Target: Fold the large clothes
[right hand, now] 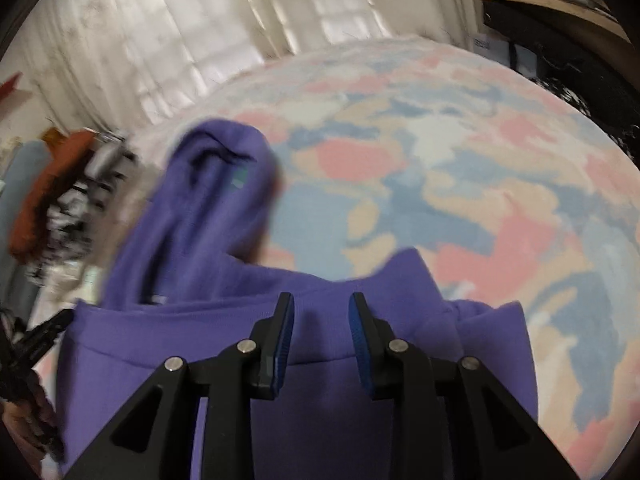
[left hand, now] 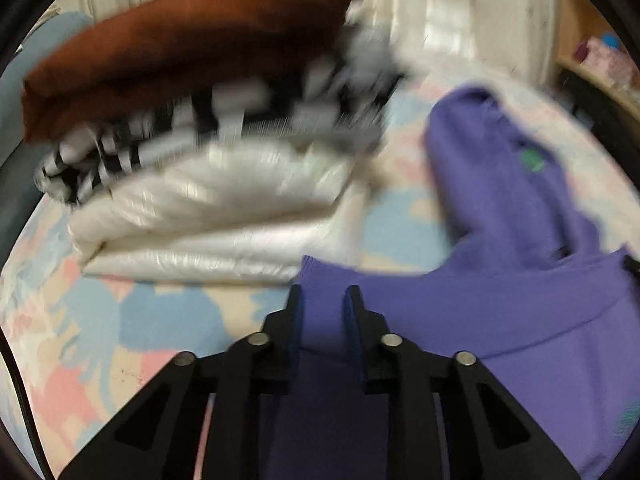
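Here the purple hoodie (left hand: 500, 312) lies lower right on the patterned bed (left hand: 100, 320); left tool (left hand: 323, 294) and right tool (right hand: 321, 300) – each slightly parted – straddle its fabric, though any grip is unclear; folded stack (left hand: 200, 140) upper left.

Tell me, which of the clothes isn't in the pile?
The purple hoodie. It lies spread out alone on the bed, while the brown, striped and white ones sit folded in a stack.

Dim, motion-blurred, fisheye-warped edges, perhaps backlit
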